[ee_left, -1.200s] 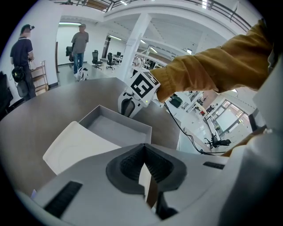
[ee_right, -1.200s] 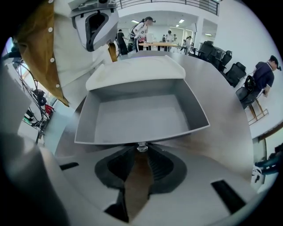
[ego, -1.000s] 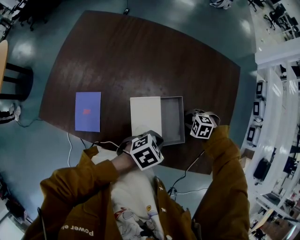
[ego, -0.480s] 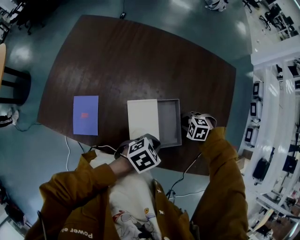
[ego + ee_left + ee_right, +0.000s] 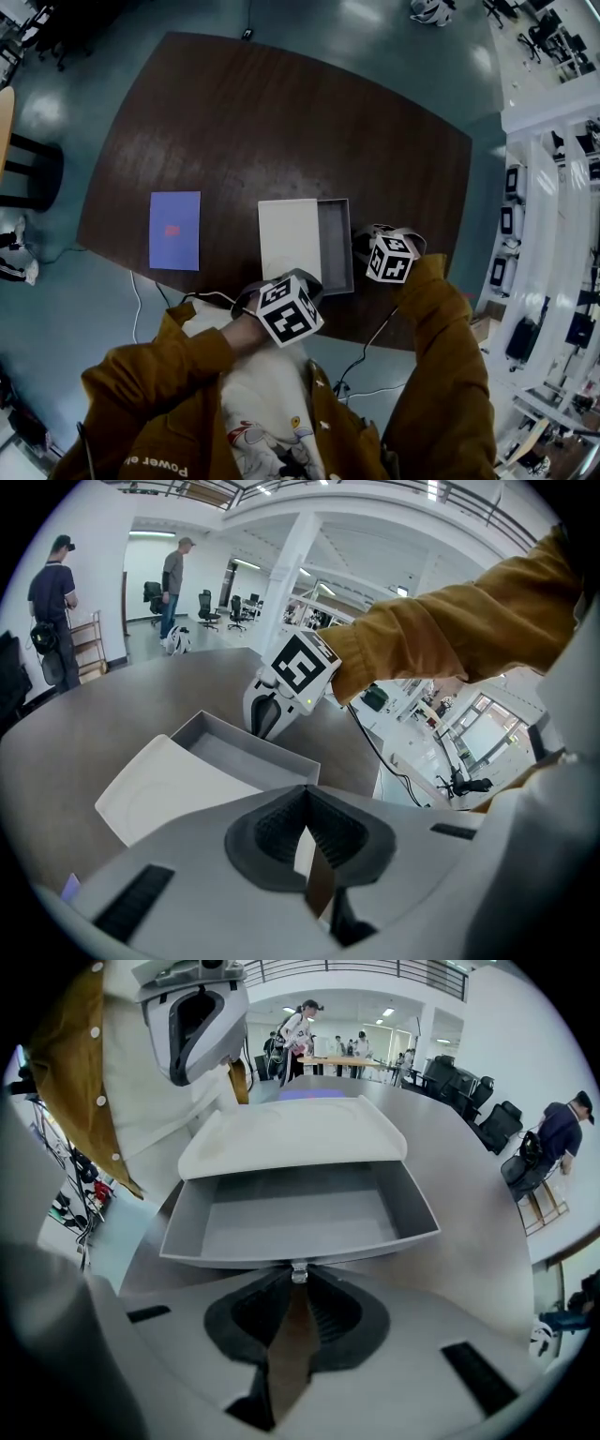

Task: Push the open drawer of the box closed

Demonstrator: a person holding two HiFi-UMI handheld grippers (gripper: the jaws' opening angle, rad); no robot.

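The drawer [image 5: 298, 1215] sticks partly out of the box [image 5: 289, 239] at mid-table. The right gripper [image 5: 296, 1284], jaws just now closing, seems to pinch its front tab [image 5: 297, 1272]; push straight, square to the box. The left gripper [image 5: 305, 829] is clenched, empty.

White box [image 5: 295, 1133] with grey drawer [image 5: 295, 1221] partly out, on tabletop [image 5: 480, 1177].

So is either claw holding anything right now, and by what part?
Right claw, jaws just closing, pinches the drawer by its front tab; left claw holds nothing.
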